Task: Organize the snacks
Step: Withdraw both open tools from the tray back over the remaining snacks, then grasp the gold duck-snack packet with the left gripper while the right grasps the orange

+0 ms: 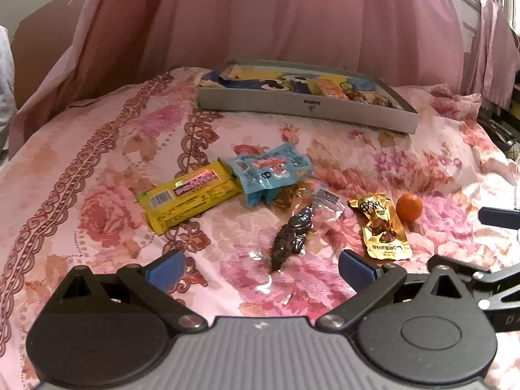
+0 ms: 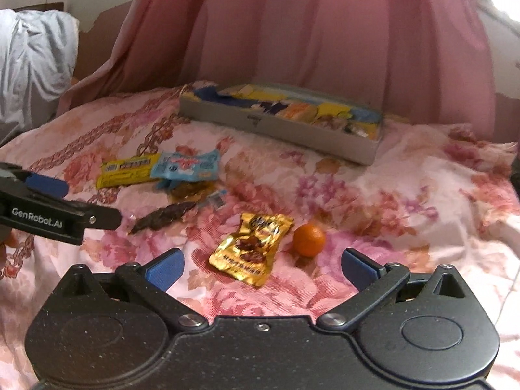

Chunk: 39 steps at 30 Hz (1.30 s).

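Note:
Loose snacks lie on a floral bedsheet: a yellow bar (image 1: 188,195), a blue packet (image 1: 271,170), a clear pack with a dark brown piece (image 1: 291,237), a gold packet (image 1: 383,226) and a small orange (image 1: 409,207). A grey box (image 1: 305,105) holding several snacks sits behind them. My left gripper (image 1: 260,268) is open and empty just in front of the dark piece. My right gripper (image 2: 261,269) is open and empty in front of the gold packet (image 2: 252,248) and the orange (image 2: 308,240). The box (image 2: 279,126) lies further back.
Pink curtains hang behind the bed. A white cloth (image 2: 32,65) lies at the far left. The left gripper's side (image 2: 55,211) shows at the left of the right wrist view. The bed edge drops off at the right.

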Each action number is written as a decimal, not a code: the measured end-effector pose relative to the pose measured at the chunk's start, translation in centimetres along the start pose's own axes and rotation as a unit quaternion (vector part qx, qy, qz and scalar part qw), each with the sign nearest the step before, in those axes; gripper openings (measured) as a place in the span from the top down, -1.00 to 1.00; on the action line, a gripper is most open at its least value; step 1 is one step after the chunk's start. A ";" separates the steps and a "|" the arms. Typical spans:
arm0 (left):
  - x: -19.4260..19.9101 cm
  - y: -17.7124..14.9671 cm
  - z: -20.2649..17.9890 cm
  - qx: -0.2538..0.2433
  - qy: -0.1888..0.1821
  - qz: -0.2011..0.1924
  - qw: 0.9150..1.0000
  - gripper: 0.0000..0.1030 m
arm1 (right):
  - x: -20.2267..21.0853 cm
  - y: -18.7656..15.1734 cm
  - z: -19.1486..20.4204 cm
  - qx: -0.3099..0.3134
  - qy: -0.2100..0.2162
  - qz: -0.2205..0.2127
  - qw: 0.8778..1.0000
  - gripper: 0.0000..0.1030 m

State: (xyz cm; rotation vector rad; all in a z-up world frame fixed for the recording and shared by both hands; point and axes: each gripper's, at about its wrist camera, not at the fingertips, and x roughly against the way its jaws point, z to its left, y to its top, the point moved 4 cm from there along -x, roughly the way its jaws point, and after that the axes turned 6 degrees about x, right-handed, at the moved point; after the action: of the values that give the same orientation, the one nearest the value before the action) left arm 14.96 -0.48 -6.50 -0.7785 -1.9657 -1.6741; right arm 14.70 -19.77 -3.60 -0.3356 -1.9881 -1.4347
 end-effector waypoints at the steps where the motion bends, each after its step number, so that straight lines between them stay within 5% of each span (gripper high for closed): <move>1: -0.3 0.0 -0.1 -0.003 -0.001 0.002 1.000 -0.99 | -0.2 0.0 0.0 -0.001 0.005 0.004 1.000 -0.99; 22: -6.0 2.0 -2.5 -0.076 -0.010 0.027 0.997 -0.99 | -5.6 -1.2 0.1 -0.035 0.040 0.040 0.998 -0.96; 31: -7.1 2.1 -2.6 -0.075 -0.007 0.029 0.997 -0.99 | -6.5 -1.1 -0.7 -0.037 0.031 0.050 0.998 -0.95; 39: -7.1 2.3 -3.9 -0.083 -0.021 0.020 0.996 -0.99 | -6.9 -0.7 -3.8 -0.026 -0.020 0.052 0.998 -0.95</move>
State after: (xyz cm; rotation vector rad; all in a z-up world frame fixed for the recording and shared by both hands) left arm 21.67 -5.04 -8.83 -0.9143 -1.8428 -1.8291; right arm 20.86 -22.42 -7.81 -0.4871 -1.9385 -1.4272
